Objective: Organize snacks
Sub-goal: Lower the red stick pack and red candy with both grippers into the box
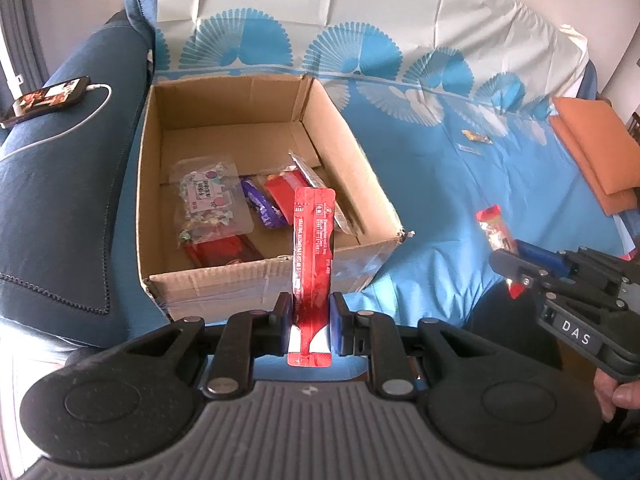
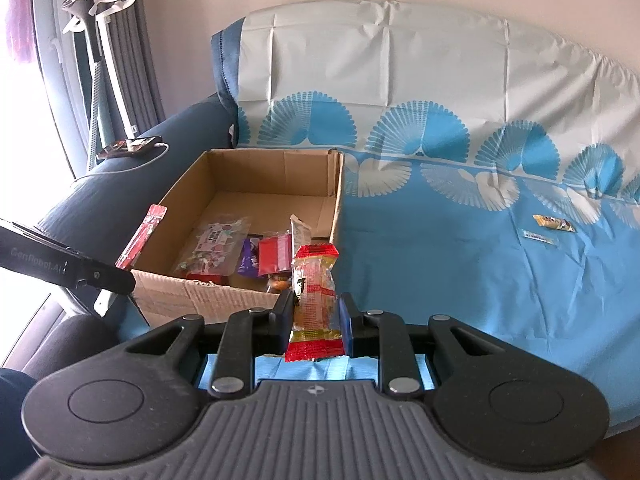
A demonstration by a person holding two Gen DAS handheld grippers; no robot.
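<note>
My left gripper (image 1: 310, 322) is shut on a long red snack stick (image 1: 312, 248), held upright just in front of the cardboard box (image 1: 256, 280). My right gripper (image 2: 314, 316) is shut on a clear snack packet with red ends (image 2: 314, 280), near the box's front right corner (image 2: 240, 300). Inside the box lie a clear candy bag (image 1: 208, 204), a purple bar (image 1: 262, 208), red packets (image 1: 280, 188) and a silver wrapper (image 1: 320, 184). The right gripper (image 1: 516, 268) with its packet also shows at the right of the left wrist view. The left gripper with its red stick (image 2: 142, 238) shows at the left of the right wrist view.
The box sits on a sofa under a blue and white patterned cloth (image 2: 460, 260). Two small snacks (image 2: 554, 223) lie on the cloth at the right. A phone (image 1: 48, 100) on a charging cable rests on the dark blue armrest. Folded orange cloth (image 1: 592, 152) lies far right.
</note>
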